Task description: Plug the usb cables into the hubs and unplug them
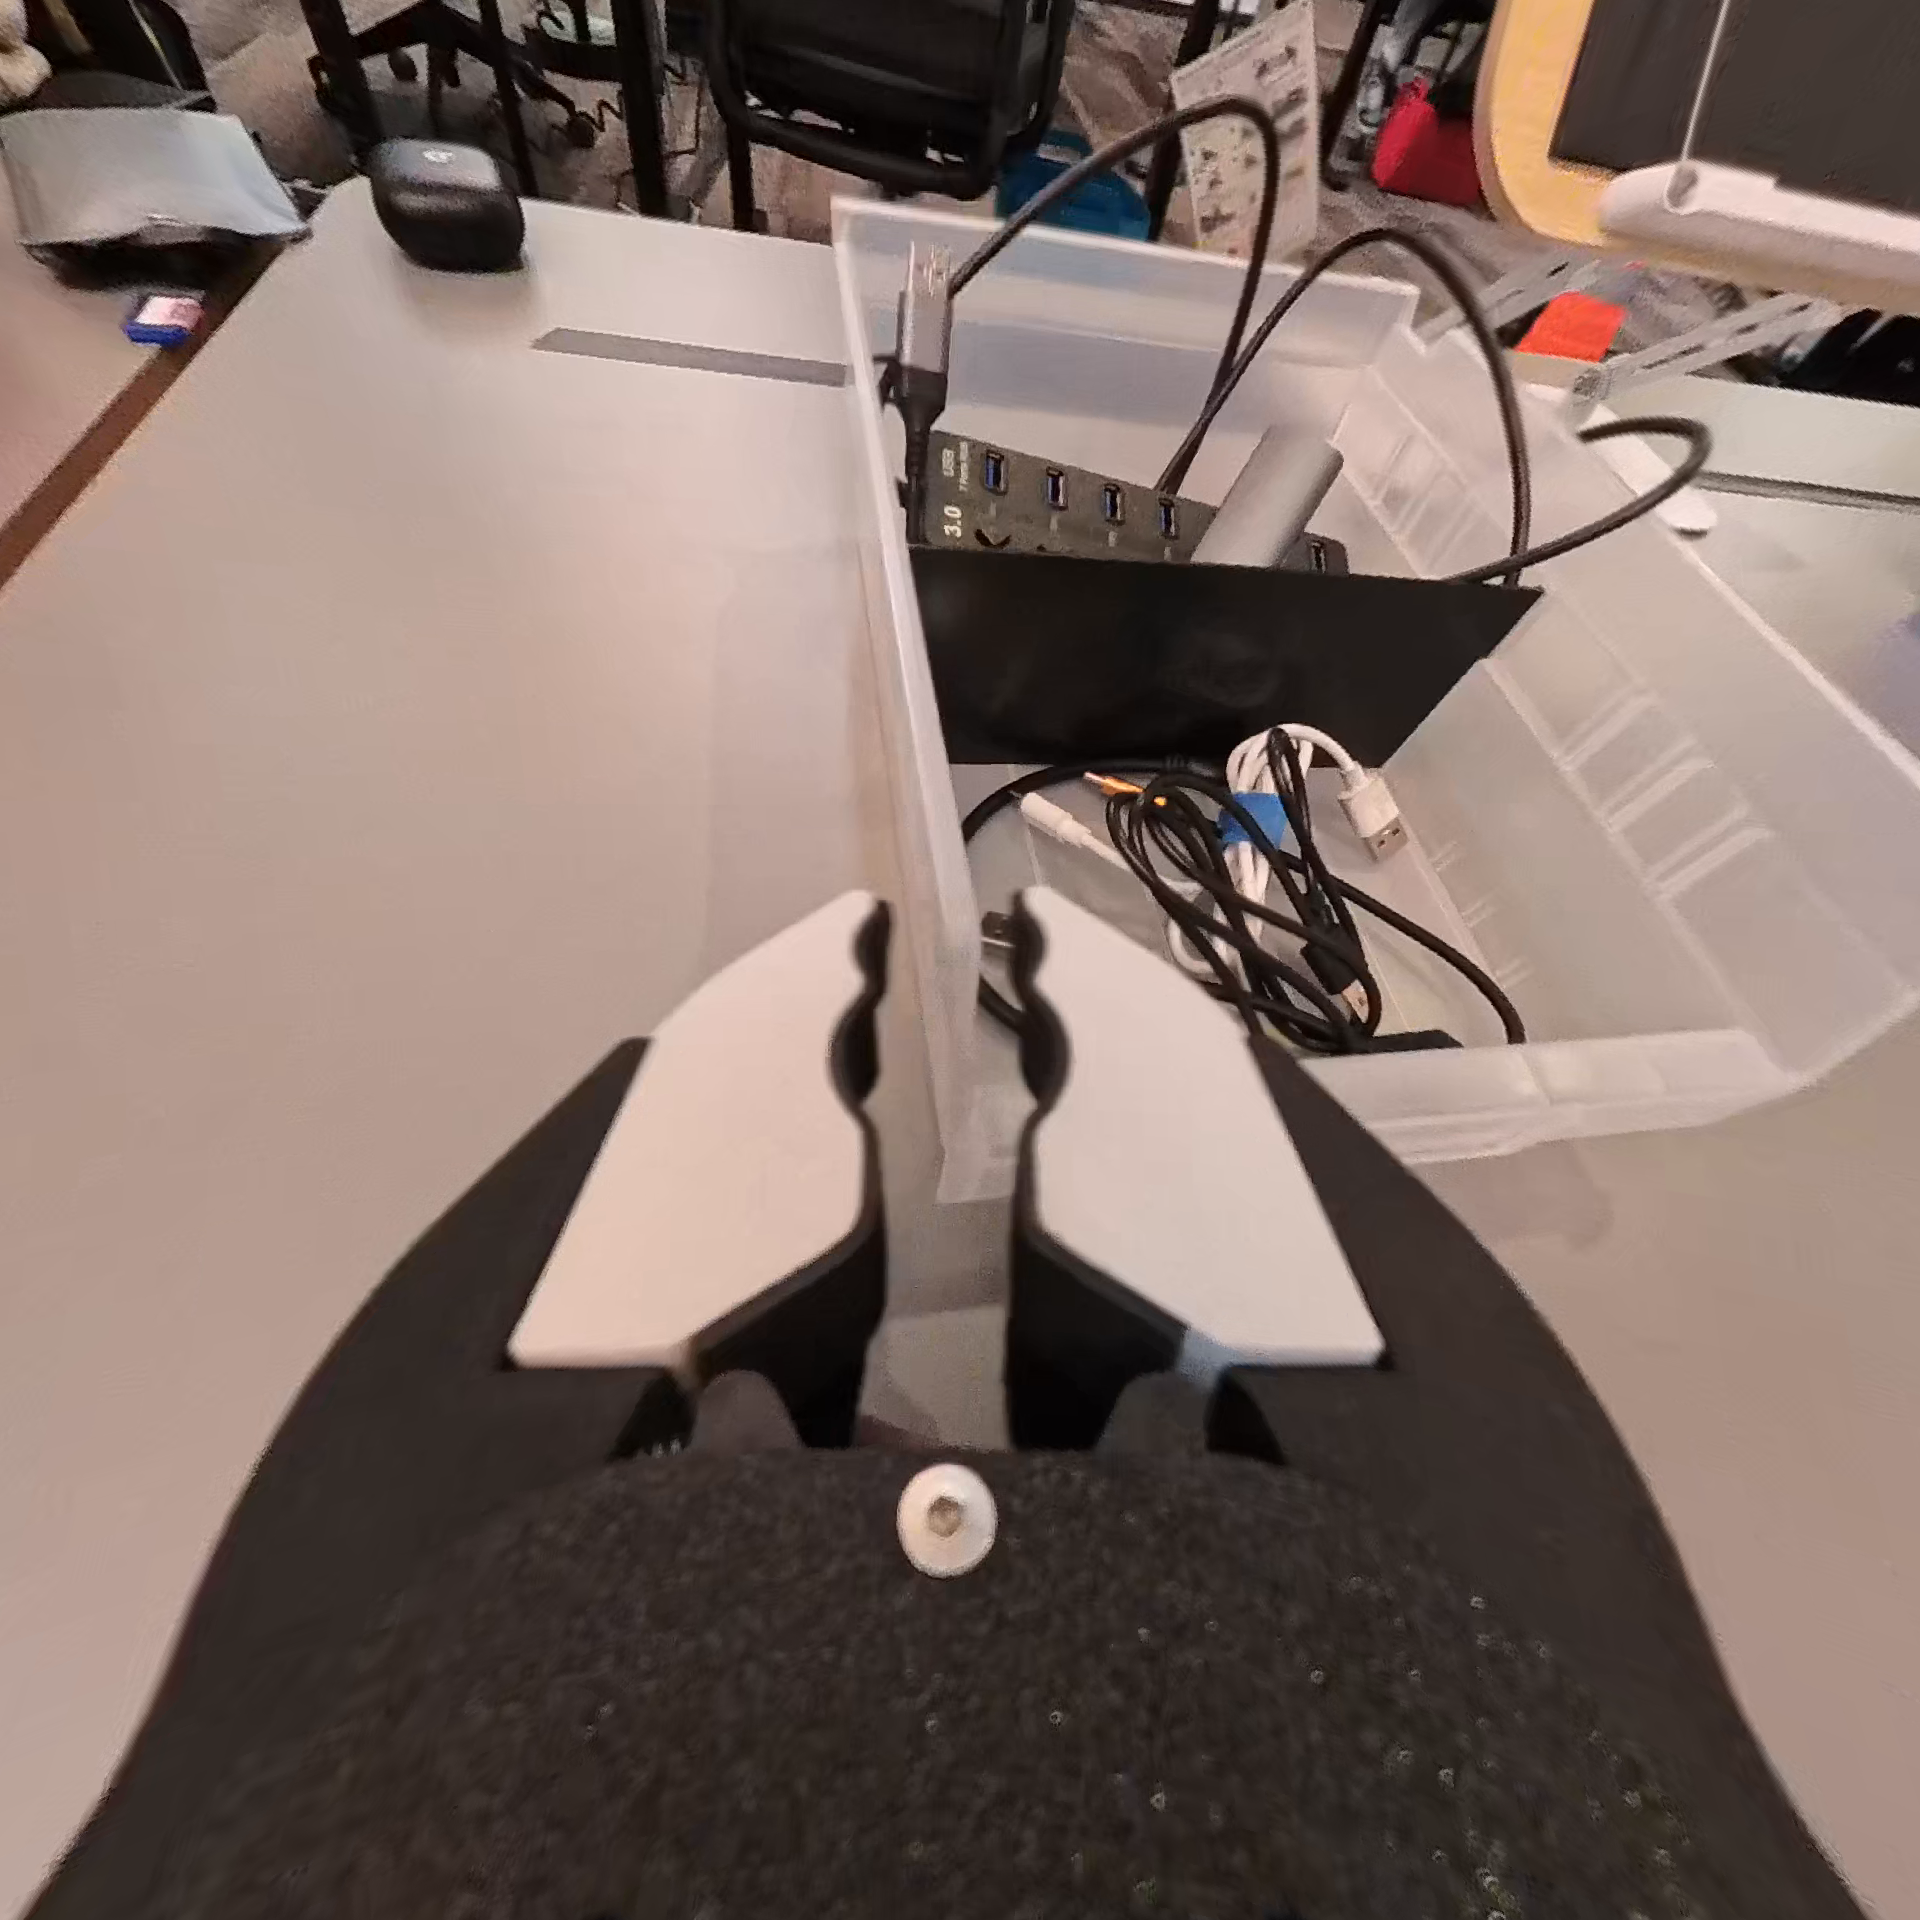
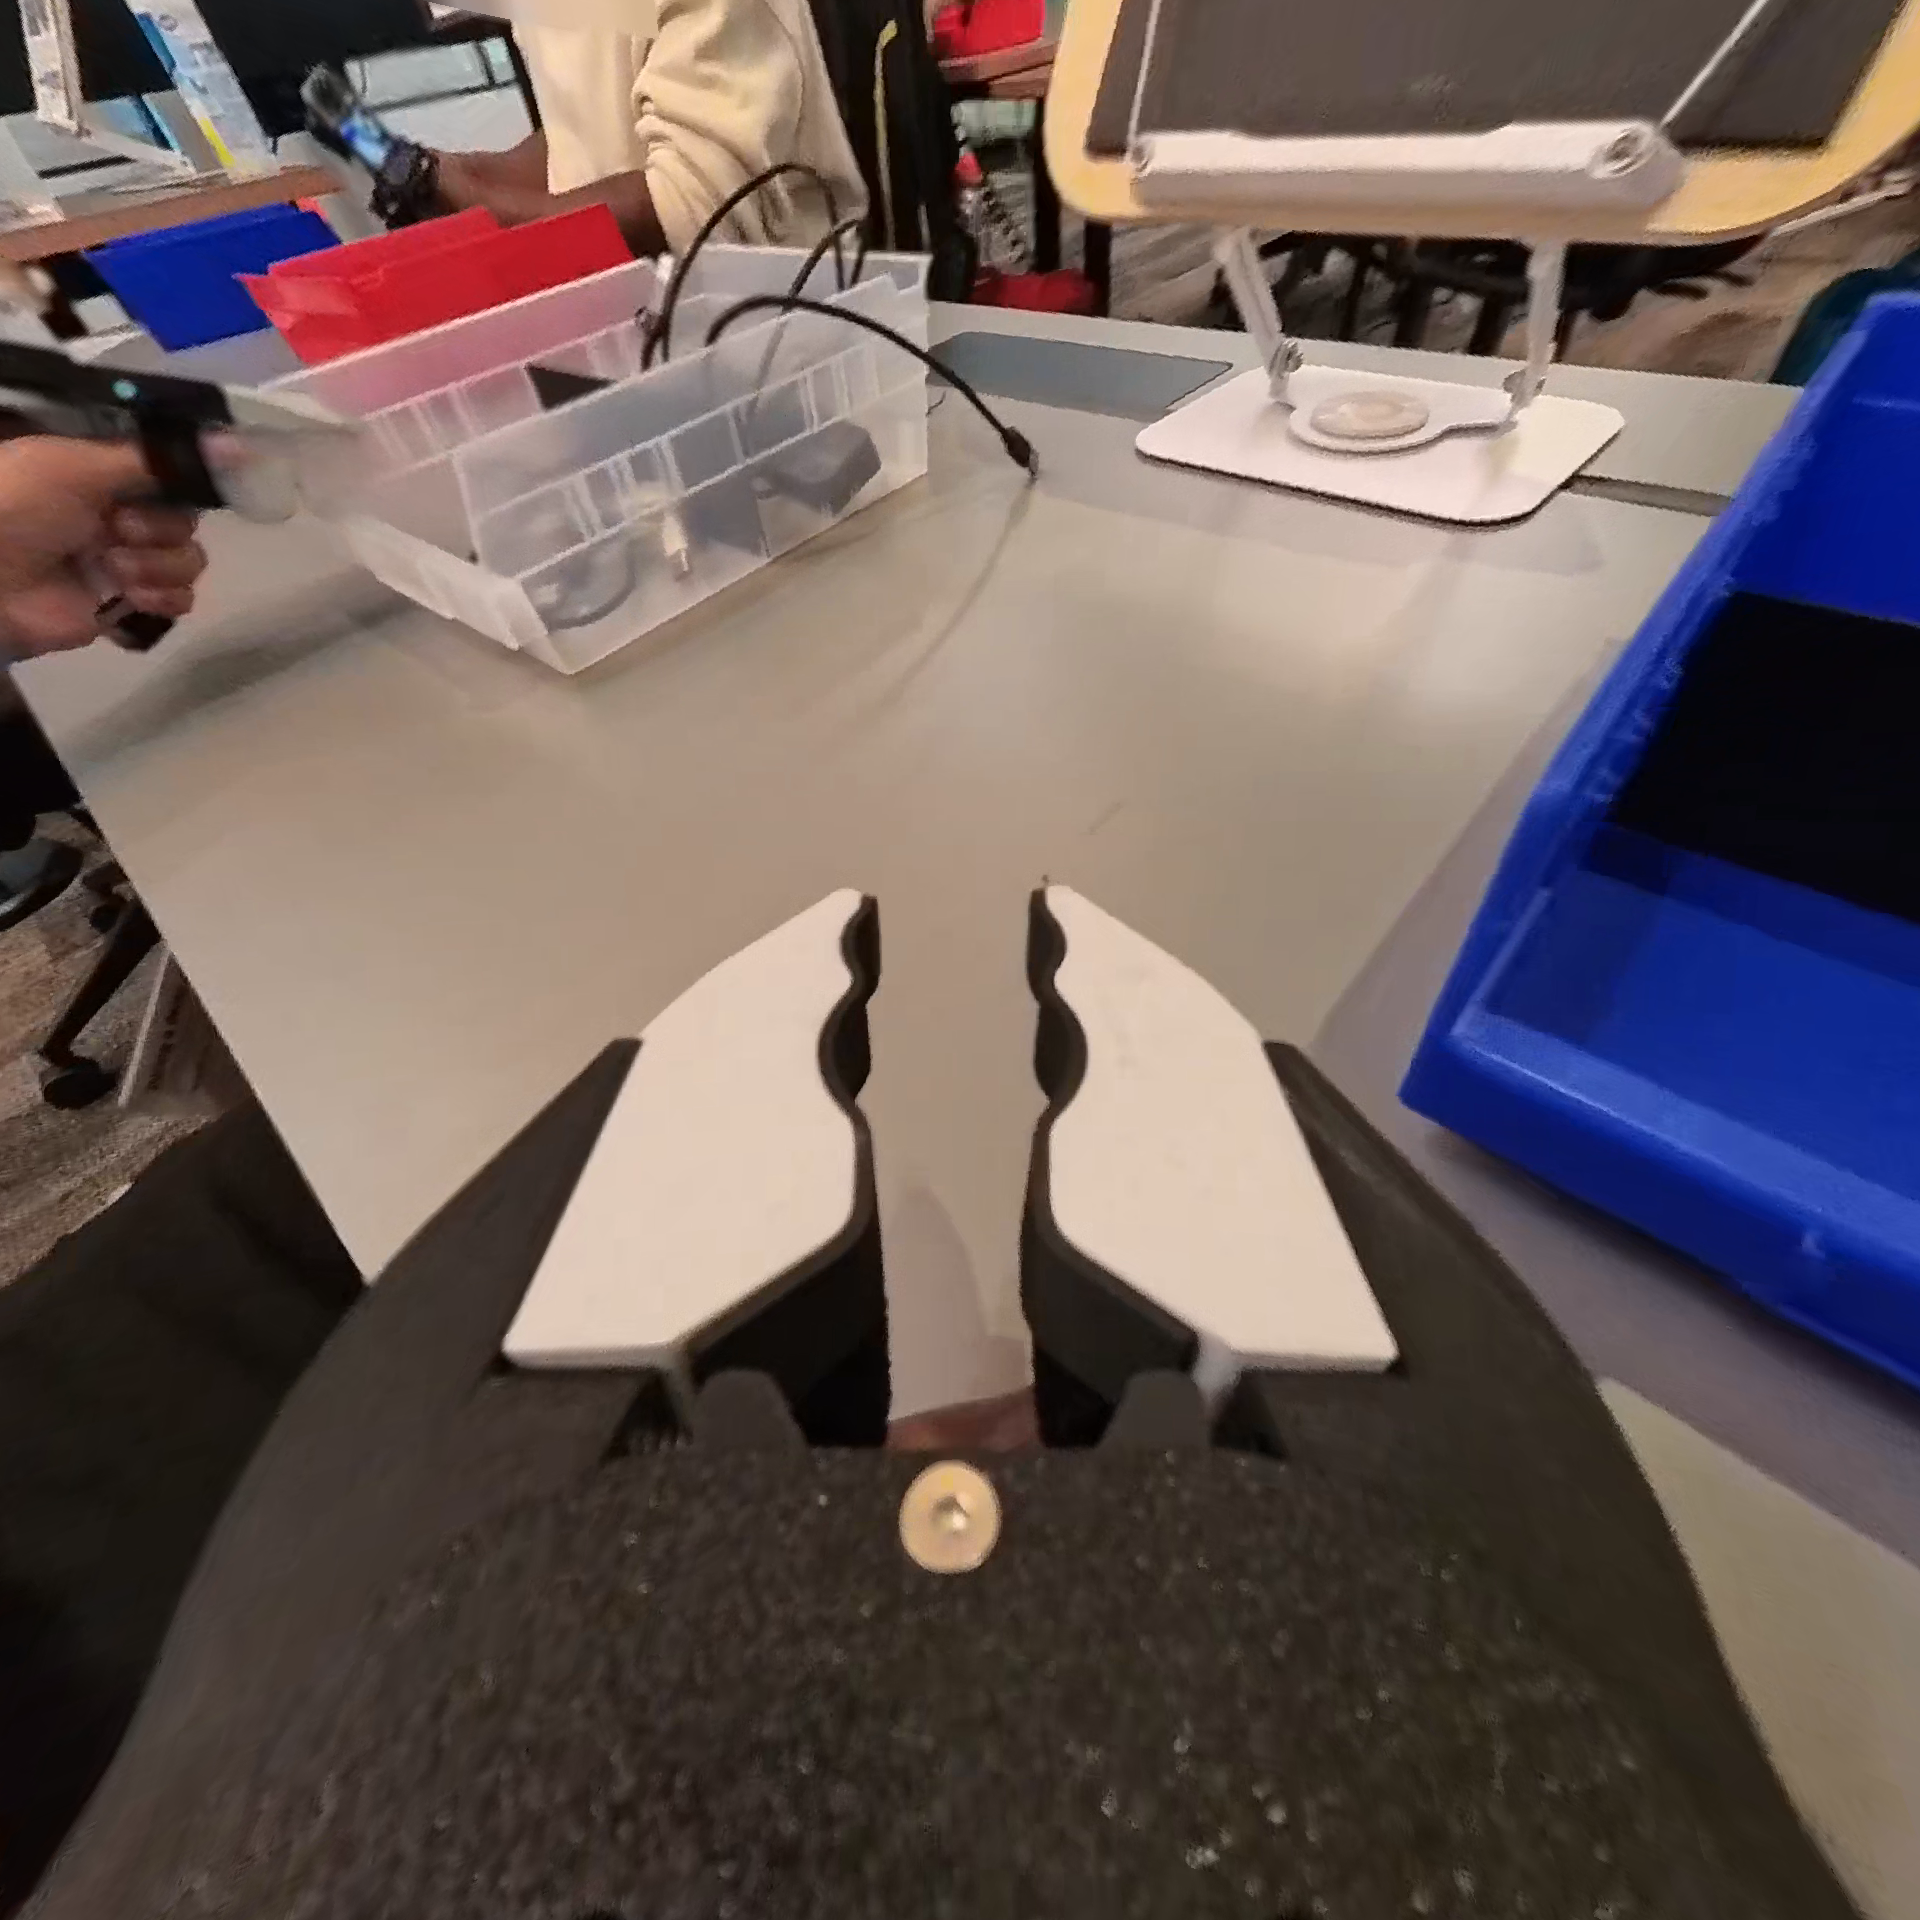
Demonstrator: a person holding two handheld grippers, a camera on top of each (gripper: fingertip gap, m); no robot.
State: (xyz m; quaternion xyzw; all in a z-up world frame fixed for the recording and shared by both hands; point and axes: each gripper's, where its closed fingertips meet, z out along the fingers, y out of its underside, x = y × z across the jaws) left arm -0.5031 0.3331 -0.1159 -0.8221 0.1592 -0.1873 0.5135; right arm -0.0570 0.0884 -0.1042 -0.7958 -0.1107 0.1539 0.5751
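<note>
A clear plastic bin (image 1: 883, 582) stands on the grey table. Its far compartment holds a black multi-port USB hub (image 1: 1101, 499) with a silver hub (image 1: 1262, 499) lying on it. A grey braided USB plug (image 1: 923, 322) sticks up at the bin's left wall. The near compartment holds coiled black cables (image 1: 1247, 935) and a white USB cable (image 1: 1371, 810). My left gripper (image 1: 951, 914) straddles the bin's left wall near the front corner, jaws closed on it. My right gripper (image 2: 954, 909) is open and empty above bare table, well short of the bin (image 2: 644, 499).
A black divider (image 1: 1195, 665) splits the bin. A black cable end (image 2: 1023, 457) lies on the table to the bin's right. A big blue bin (image 2: 1714, 935) stands at the right, a white stand (image 2: 1382, 436) behind it. Red (image 2: 436, 270) and blue bins and a person are beyond.
</note>
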